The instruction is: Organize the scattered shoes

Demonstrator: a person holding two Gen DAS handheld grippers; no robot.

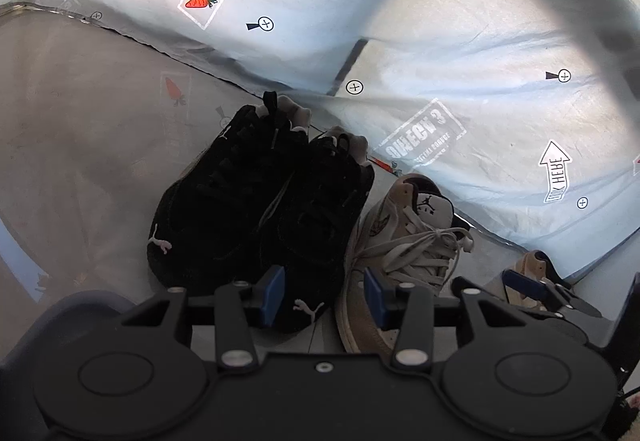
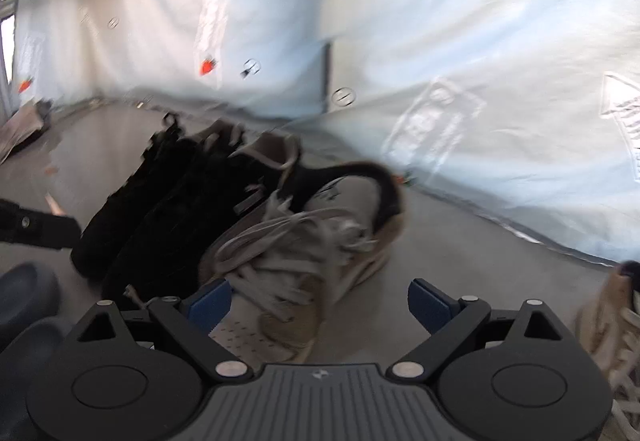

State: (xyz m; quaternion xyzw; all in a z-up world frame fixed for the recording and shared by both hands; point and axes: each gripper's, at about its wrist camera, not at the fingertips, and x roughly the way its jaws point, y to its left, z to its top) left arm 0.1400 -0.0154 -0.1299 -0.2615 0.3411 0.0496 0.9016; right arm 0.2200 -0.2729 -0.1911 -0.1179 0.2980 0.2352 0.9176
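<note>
Two black suede shoes (image 1: 240, 193) stand side by side with toes toward me, heels near the sheeted wall. A beige and white laced sneaker (image 1: 404, 241) stands right of them. My left gripper (image 1: 324, 295) hovers open over the toe of the right black shoe, its right pad over the sneaker's toe. In the blurred right wrist view, my right gripper (image 2: 320, 301) is wide open. The same sneaker's (image 2: 320, 237) toe lies between its pads, untouched. A second beige sneaker (image 2: 612, 321) lies at the right edge, also seen behind the right gripper (image 1: 552, 293) as a beige sneaker (image 1: 532, 261).
A pale printed plastic sheet (image 1: 460, 41) covers the wall behind the shoes. The floor (image 1: 80, 121) is smooth grey concrete. A dark blue clog (image 2: 24, 293) lies at the lower left. Cardboard (image 2: 20, 129) lies far left by the wall.
</note>
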